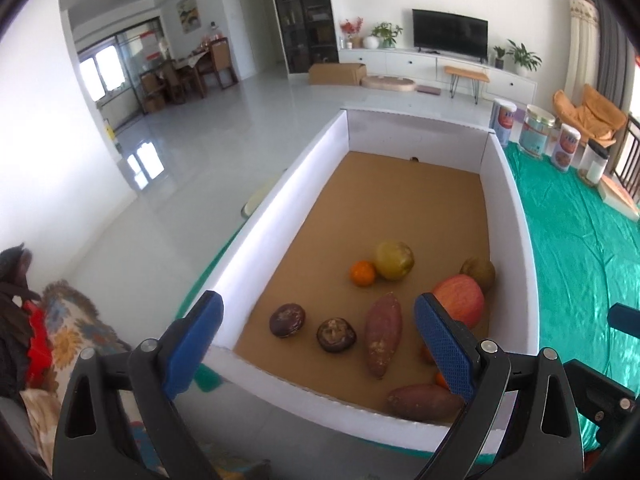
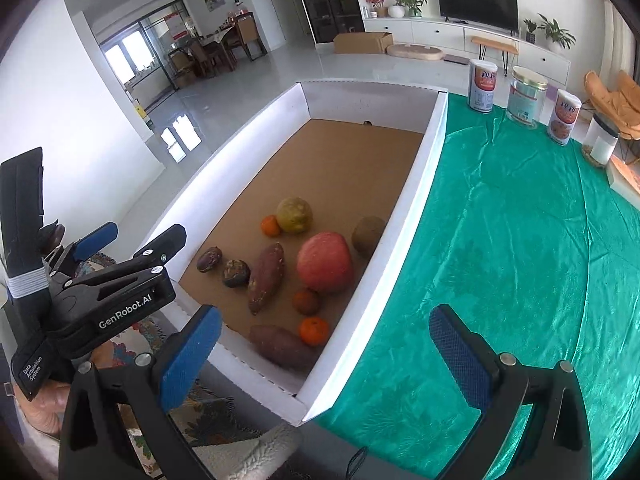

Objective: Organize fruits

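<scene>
A white box with a brown floor (image 1: 280,216) (image 2: 416,184) holds the produce: a red apple (image 1: 460,300) (image 2: 325,262), a green-yellow round fruit (image 1: 394,260) (image 2: 294,215), tangerines (image 1: 363,273) (image 2: 314,331), a kiwi (image 1: 478,273) (image 2: 368,233), two dark passion fruits (image 1: 287,319) (image 2: 209,259), and two sweet potatoes (image 1: 383,334) (image 2: 266,272). My left gripper (image 1: 318,344) is open and empty, above the box's near edge. My right gripper (image 2: 326,356) is open and empty, over the box's near right corner.
A green cloth (image 2: 520,260) covers the table right of the box. Several cans and jars (image 2: 526,96) stand at its far edge. A patterned cushion (image 1: 72,340) lies at the near left. The living room floor lies beyond.
</scene>
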The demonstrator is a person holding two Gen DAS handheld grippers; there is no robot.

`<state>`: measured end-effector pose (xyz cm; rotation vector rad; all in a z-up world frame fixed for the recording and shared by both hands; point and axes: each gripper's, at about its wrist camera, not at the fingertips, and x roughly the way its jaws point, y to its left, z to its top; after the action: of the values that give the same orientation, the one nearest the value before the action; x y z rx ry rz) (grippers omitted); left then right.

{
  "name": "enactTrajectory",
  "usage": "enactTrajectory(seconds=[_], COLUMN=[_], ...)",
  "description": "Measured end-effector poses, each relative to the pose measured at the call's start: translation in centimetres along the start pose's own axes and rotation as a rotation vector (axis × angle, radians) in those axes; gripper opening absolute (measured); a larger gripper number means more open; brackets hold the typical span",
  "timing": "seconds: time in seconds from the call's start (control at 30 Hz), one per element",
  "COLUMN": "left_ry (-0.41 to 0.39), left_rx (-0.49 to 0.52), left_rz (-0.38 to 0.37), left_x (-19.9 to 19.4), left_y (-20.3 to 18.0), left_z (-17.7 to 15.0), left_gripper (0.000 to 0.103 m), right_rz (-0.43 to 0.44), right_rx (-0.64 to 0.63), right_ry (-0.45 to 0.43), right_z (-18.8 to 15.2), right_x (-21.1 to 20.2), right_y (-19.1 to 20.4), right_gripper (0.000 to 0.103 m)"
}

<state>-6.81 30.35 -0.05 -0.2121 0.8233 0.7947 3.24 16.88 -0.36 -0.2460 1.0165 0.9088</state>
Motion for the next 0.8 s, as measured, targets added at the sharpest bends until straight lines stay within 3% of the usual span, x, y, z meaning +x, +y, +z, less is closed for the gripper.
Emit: enactTrajectory(seconds=[0.3,0.8], left_ry=[0.044,0.055], left_rx=[-0.040,-0.043], left_rz=[-0.036,-0.046], left_x=[0.7,0.3], left_y=[2.1,2.5], left_z=[-1.1,-0.9], left_gripper=[0.097,0.097], right_rz=[-0.045,-0.085], right_rx=[-0.059,-0.070], right_ry=[0.037,0.017], right_z=[-0.1,0.6], right_x=[1.3,1.3], right_y=[2.5,2.8], right_gripper=[0.103,0.103])
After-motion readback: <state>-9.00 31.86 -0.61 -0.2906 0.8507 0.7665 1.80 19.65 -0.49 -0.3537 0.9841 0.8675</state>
